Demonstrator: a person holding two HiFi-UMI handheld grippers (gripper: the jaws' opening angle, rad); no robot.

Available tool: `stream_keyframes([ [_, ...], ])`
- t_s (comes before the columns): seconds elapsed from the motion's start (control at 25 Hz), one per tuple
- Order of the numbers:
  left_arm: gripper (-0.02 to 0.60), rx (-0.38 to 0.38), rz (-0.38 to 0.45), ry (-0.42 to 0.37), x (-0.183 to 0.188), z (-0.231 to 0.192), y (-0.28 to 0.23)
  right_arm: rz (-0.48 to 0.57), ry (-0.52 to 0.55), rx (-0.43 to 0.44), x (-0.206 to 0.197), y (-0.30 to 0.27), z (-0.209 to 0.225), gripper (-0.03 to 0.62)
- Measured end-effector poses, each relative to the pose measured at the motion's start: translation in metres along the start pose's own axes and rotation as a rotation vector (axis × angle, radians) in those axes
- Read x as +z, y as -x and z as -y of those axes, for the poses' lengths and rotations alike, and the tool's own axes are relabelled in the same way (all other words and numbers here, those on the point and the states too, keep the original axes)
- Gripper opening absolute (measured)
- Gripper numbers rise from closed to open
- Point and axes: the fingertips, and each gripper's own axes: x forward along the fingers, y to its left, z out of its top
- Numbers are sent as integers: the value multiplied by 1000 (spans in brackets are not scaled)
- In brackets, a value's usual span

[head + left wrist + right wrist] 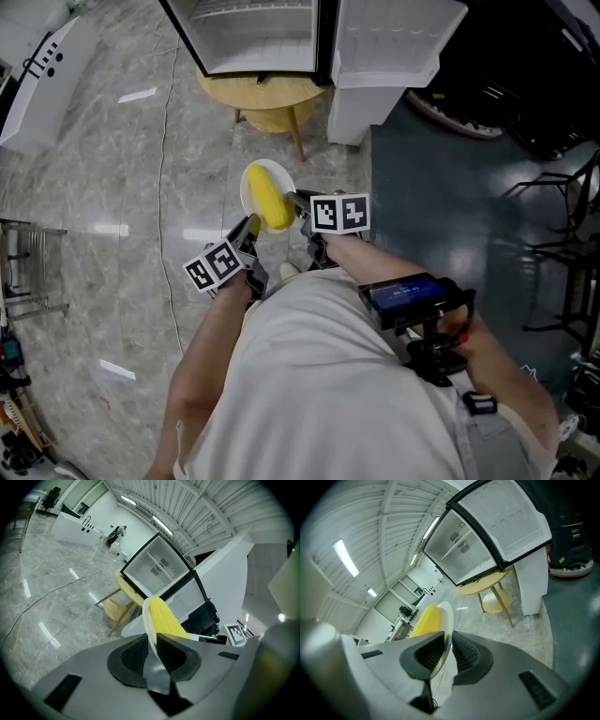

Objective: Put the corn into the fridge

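2 grips on 1 plate, held low ahead of torso, both pointing slightly down. Left claw (251,228) pinches plate (251,183) rim at 7 o'clock. Right claw (300,201) pinches rim at 4 o'clock. Plate smooth, white, round. Corn (270,204) lies on it, yellow, ribbed, oblong. Fridge (262,37) at 12 o'clock, white, boxy, door open, on round wooden surface (267,94).
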Motion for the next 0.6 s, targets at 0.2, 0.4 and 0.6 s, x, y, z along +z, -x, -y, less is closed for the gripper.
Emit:
stream_keyframes([
  [0.2, 63, 6, -2, 4, 2, 0, -8, -5, -5, 0, 5, -2, 7, 54],
  [0.4, 63, 14, -2, 11, 6, 4, -16, -18, -9, 6, 13, -3, 11, 54],
  [0.6, 63, 25, 8, 17, 9, 5, -23, -26, -4, 16, 20, -6, 16, 54],
])
